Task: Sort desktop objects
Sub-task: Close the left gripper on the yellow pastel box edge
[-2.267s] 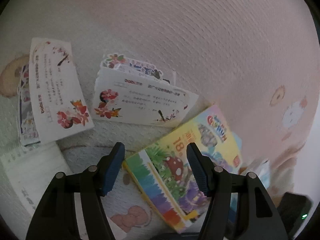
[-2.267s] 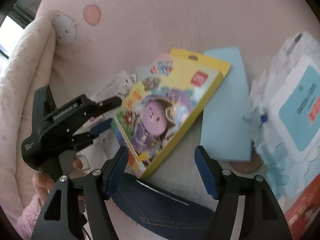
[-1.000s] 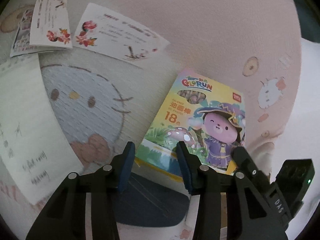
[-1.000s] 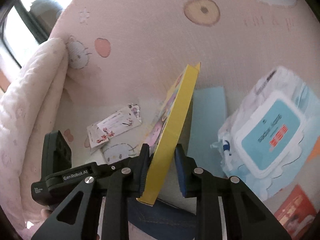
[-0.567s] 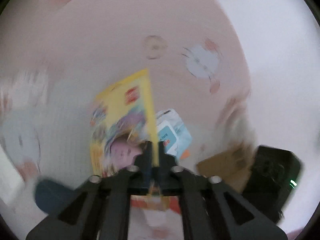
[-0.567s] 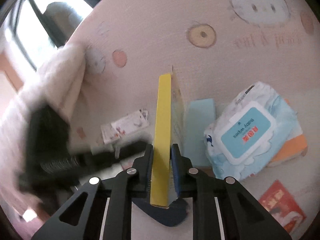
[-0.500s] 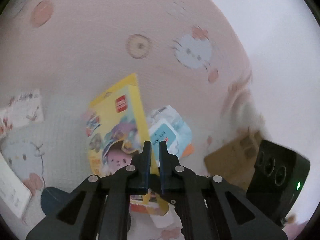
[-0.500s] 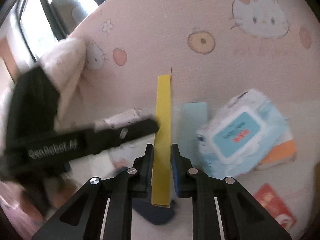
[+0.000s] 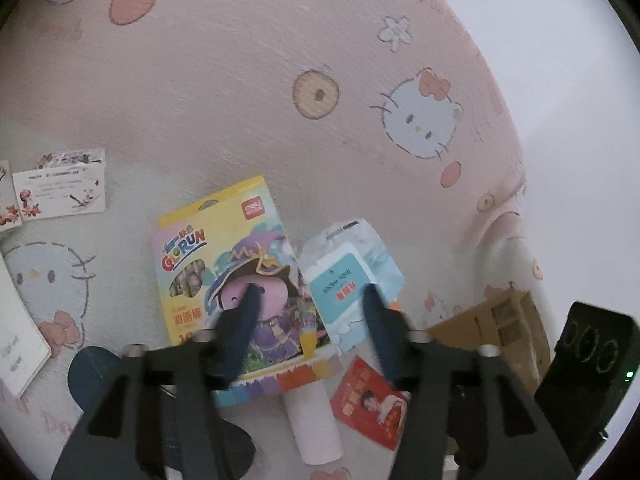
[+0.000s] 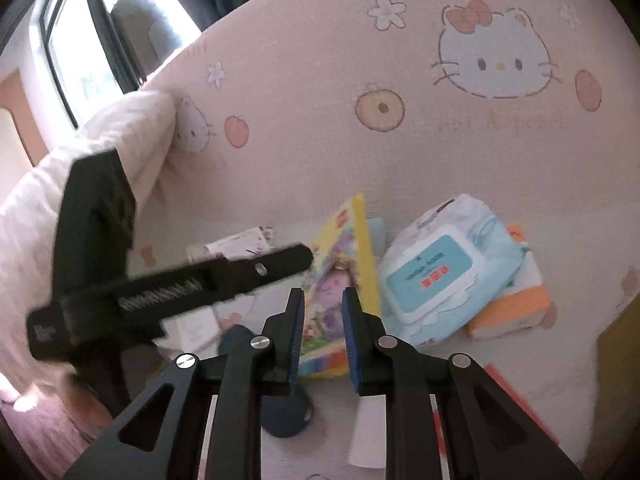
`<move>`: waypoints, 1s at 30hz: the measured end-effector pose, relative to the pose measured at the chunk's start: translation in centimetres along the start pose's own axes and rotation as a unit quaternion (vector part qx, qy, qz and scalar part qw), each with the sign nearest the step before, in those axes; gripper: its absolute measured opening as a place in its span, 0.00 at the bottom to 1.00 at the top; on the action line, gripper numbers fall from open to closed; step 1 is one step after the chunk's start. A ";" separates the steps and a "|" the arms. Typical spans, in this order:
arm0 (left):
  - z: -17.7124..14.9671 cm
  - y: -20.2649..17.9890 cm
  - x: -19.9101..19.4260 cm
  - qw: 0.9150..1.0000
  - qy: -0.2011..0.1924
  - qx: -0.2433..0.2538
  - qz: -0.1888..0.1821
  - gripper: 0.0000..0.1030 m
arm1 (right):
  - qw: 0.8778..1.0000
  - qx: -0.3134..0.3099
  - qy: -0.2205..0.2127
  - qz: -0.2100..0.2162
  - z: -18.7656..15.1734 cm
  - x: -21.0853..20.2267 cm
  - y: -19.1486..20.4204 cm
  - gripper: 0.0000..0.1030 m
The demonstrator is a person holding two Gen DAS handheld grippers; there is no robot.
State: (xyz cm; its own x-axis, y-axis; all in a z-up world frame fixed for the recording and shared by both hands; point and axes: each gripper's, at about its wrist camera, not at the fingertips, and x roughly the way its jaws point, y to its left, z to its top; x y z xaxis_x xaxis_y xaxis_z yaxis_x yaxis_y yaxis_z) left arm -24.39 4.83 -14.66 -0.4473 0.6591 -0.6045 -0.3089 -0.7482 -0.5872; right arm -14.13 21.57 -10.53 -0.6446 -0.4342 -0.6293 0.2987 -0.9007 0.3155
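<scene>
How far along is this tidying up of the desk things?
Done: the crayon box lies beside the wipes pack, one edge leaning on it. In hand: nothing; the left hand-held gripper hangs above the box, jaws opening, empty. Left: the flowered cards and the red packet lie scattered.

A home bedroom: cartoon-cat bedsheet (image 10: 400, 152), pillow (image 10: 132, 128) beside a window (image 10: 68, 40)

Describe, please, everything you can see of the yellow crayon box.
The crayon box is flat yellow cardboard, printed with a purple cartoon witch, COLORUN lettering, a red logo and a rainbow strip at its near end. It lies face up on the blanket, one long side propped against the wipes pack.
</scene>
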 end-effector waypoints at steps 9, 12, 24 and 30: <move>-1.3 7.9 1.0 0.988 0.037 -0.149 -0.010 0.68 | 0.998 0.050 0.040 0.005 -0.7 1.7 -2.2 0.41; -1.8 10.8 0.9 0.978 0.033 -0.205 -0.008 0.78 | 0.998 0.053 0.046 0.003 -0.8 2.4 -2.2 0.41; -0.4 12.7 3.5 0.971 0.045 -0.234 0.015 0.82 | 0.995 0.052 0.077 -0.025 -1.9 5.2 -2.1 0.41; 0.7 12.4 5.6 0.971 0.084 -0.222 0.030 0.82 | 0.992 0.087 0.090 -0.021 -2.1 6.2 -3.2 0.41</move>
State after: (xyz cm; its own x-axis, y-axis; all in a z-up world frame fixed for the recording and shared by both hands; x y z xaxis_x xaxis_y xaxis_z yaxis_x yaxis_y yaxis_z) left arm -31.31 -0.83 -24.99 -0.2986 0.6467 -0.7018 0.1232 -0.7031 -0.7003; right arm -17.66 21.75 -16.96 -0.5135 -0.4054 -0.7563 0.1371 -0.9088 0.3941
